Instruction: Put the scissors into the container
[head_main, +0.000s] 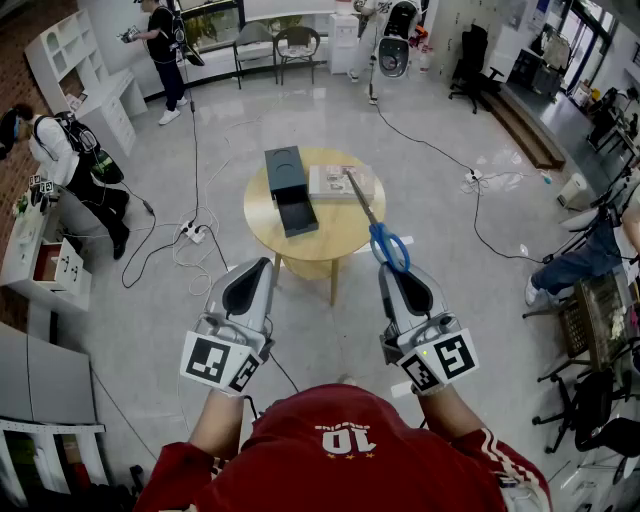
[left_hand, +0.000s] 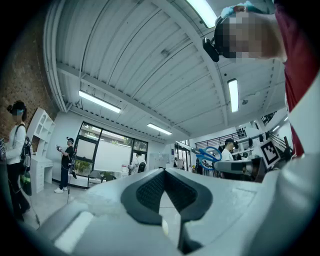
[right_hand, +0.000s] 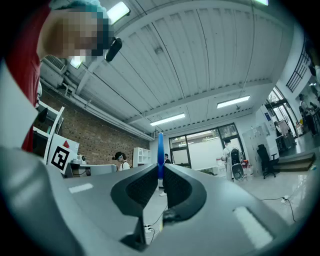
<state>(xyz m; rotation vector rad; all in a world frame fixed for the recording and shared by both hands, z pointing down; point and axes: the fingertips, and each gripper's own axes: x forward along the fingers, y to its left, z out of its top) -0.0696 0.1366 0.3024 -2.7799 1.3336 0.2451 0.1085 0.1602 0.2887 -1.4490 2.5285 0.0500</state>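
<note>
Blue-handled scissors (head_main: 389, 246) are clamped by the handles in my right gripper (head_main: 392, 270), their blades pointing forward over the round wooden table (head_main: 330, 250). In the right gripper view a blue strip of the scissors (right_hand: 160, 152) stands upright between the pads. The container (head_main: 288, 188) is a dark box on the table's left part, with its drawer pulled out toward me. My left gripper (head_main: 262, 266) hangs level with the right one, short of the table, its jaws together and nothing in them. The left gripper view shows the scissors (left_hand: 207, 154) off to the right.
A flat white box (head_main: 340, 182) lies on the table right of the container. Cables and a power strip (head_main: 192, 232) trail across the floor. People stand at the left (head_main: 75, 165) and at the back (head_main: 165, 50). White shelves line the left wall, chairs stand at the right.
</note>
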